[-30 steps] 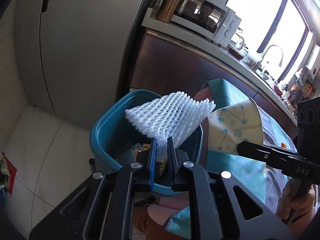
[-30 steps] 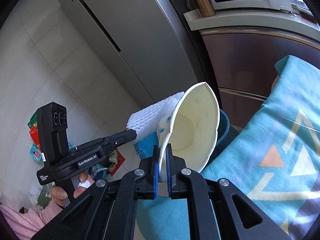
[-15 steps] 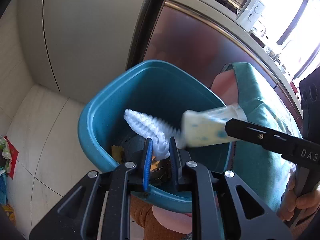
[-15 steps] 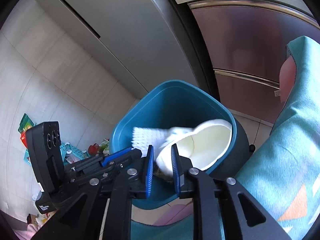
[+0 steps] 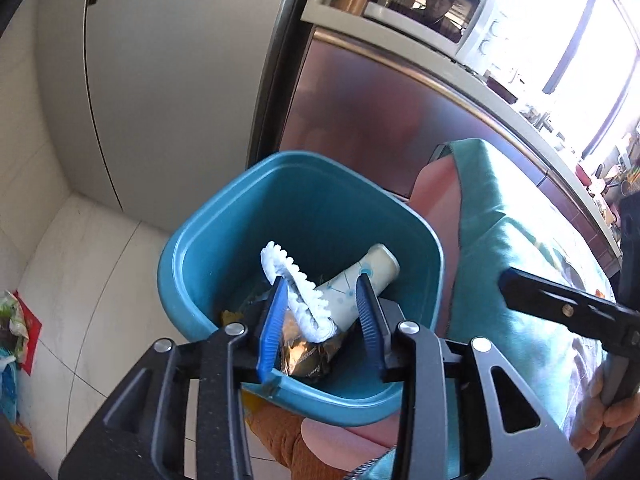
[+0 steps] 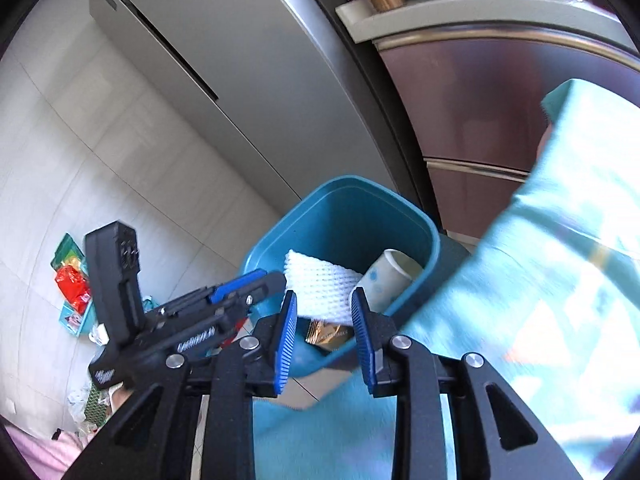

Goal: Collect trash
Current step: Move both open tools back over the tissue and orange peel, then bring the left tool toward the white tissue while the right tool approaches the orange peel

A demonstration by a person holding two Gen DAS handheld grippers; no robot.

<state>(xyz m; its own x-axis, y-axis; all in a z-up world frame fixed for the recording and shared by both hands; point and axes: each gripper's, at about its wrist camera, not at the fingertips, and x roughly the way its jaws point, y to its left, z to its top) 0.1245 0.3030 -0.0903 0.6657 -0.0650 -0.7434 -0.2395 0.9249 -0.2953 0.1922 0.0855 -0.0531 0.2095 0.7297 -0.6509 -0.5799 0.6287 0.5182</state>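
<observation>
A teal trash bin stands on the floor beside the table; it also shows in the right wrist view. Inside it lie a white foam net, a paper cup on its side and a shiny brown wrapper. The net and the cup show in the right wrist view too. My left gripper is open and empty above the bin's near rim. My right gripper is open and empty above the bin, to the right of the left gripper's body.
A grey fridge and a steel cabinet with a microwave on top stand behind the bin. A teal patterned cloth covers the table at right. Loose packets lie on the tiled floor at left.
Both grippers carried the net and the cup over the bin, then opened. The net and cup dropped into the bin and now lie there.
</observation>
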